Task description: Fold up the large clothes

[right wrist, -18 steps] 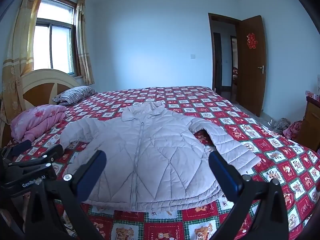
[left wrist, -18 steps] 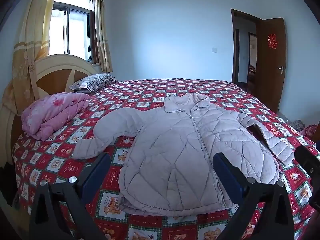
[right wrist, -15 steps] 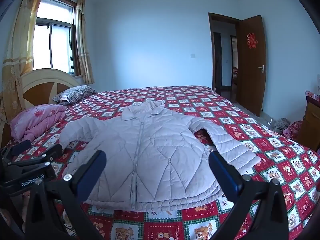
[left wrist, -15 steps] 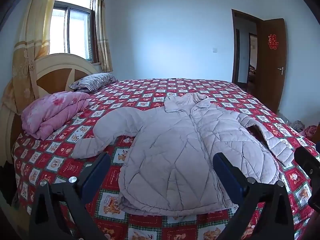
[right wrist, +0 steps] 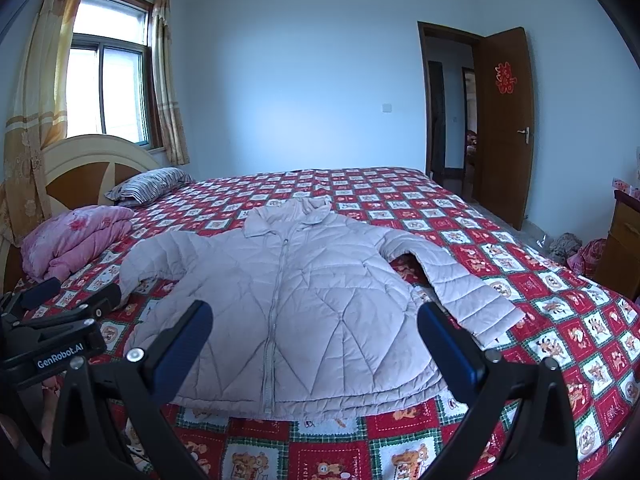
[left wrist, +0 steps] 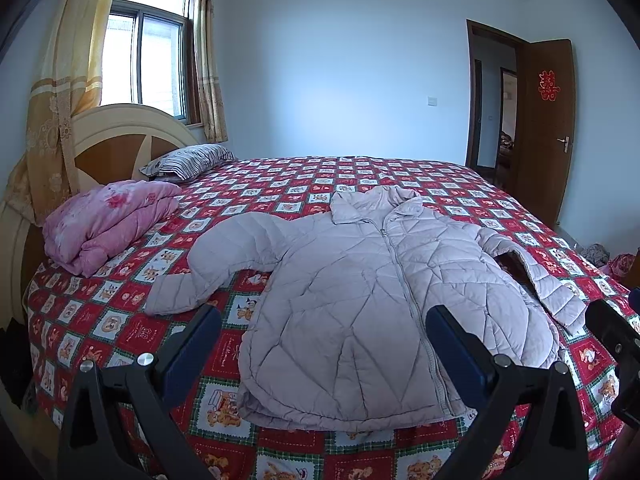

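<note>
A pale lilac quilted jacket lies flat and zipped on the bed, collar away from me, both sleeves spread out; it also shows in the right wrist view. My left gripper is open and empty, held above the jacket's hem at the near edge of the bed. My right gripper is open and empty, also over the hem. The left gripper shows at the left edge of the right wrist view.
The bed has a red checked cartoon sheet. A folded pink quilt and a striped pillow lie by the headboard at the left. An open brown door stands at the right, with clutter on the floor.
</note>
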